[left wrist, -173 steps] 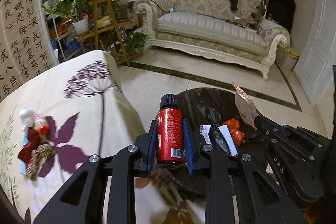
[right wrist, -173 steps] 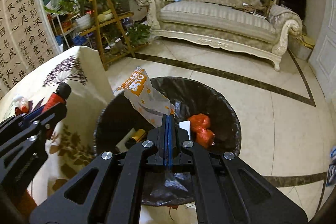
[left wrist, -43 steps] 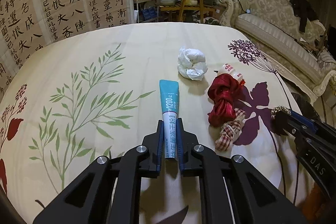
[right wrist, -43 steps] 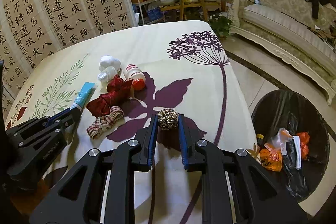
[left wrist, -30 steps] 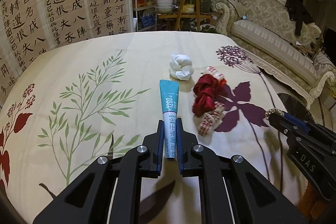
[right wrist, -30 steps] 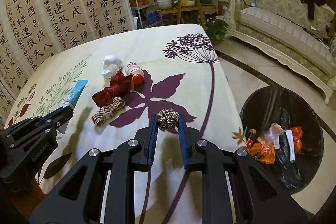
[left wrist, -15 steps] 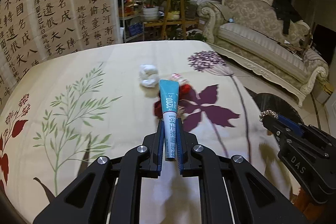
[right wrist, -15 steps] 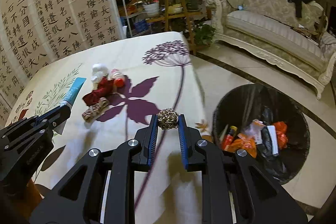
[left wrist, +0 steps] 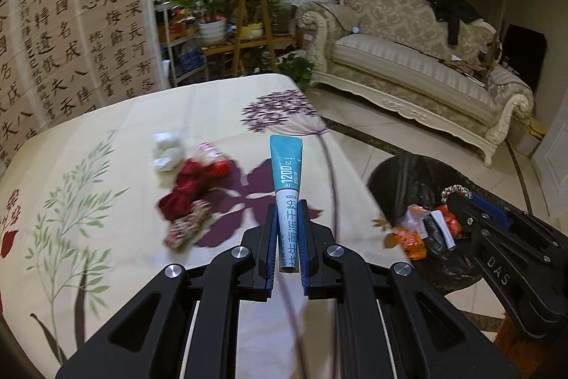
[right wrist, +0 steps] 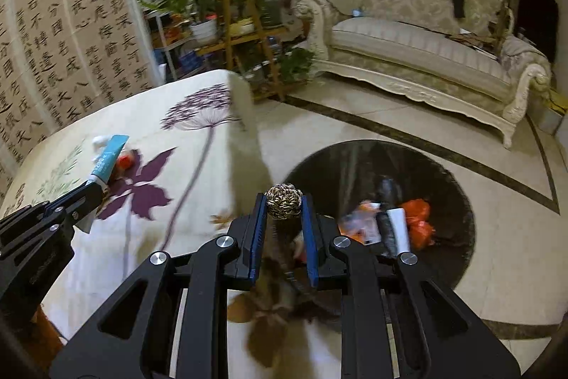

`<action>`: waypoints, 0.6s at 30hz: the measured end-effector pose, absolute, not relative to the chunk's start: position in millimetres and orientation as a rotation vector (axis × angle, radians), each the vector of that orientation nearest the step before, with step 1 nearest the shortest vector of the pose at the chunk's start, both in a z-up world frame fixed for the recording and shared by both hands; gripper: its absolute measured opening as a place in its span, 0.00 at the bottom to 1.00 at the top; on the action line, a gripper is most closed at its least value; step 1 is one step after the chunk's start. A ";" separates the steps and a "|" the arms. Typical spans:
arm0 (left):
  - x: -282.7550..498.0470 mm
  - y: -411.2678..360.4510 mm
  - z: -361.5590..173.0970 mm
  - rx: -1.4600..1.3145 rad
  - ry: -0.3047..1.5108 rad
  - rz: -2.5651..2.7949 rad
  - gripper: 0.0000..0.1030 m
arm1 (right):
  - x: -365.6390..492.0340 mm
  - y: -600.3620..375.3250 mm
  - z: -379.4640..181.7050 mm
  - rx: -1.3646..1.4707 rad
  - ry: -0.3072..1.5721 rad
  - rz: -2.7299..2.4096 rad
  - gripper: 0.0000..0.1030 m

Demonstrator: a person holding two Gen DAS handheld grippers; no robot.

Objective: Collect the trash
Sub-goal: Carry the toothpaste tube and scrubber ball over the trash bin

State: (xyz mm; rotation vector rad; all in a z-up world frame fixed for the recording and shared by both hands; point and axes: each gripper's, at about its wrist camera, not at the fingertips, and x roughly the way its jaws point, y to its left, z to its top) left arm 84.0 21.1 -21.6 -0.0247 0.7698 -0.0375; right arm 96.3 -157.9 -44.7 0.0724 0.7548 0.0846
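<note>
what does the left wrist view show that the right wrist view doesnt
Only the left wrist view shows the red cloth bundle and plaid ribbon lying plainly on the tablecloth. Only the right wrist view shows the metal scrubber ball head-on between the right gripper fingers, at the table's edge. Both show the teal tube pinched in the left gripper, the trash bin and the sofa.

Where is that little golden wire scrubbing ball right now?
The golden wire scrubbing ball sits pinched in the right gripper, held near the tablecloth's edge, just short of the black-lined trash bin.
</note>
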 end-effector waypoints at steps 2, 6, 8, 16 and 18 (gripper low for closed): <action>89.0 9.1 -22.3 -0.016 0.769 -0.056 0.11 | 98.6 -167.7 -45.5 0.078 0.752 0.060 0.19; 98.8 -15.4 -26.1 0.006 0.773 -0.094 0.11 | 103.3 -188.0 -48.1 0.093 0.750 0.016 0.19; 102.1 -24.7 -27.7 0.015 0.774 -0.107 0.11 | 105.8 -198.0 -50.4 0.100 0.751 -0.002 0.19; 120.6 -60.3 -38.4 0.041 0.792 -0.146 0.11 | 117.4 -226.7 -62.0 0.120 0.765 -0.061 0.19; 125.6 -67.1 -41.3 0.049 0.797 -0.150 0.11 | 120.9 -231.8 -64.5 0.123 0.768 -0.073 0.19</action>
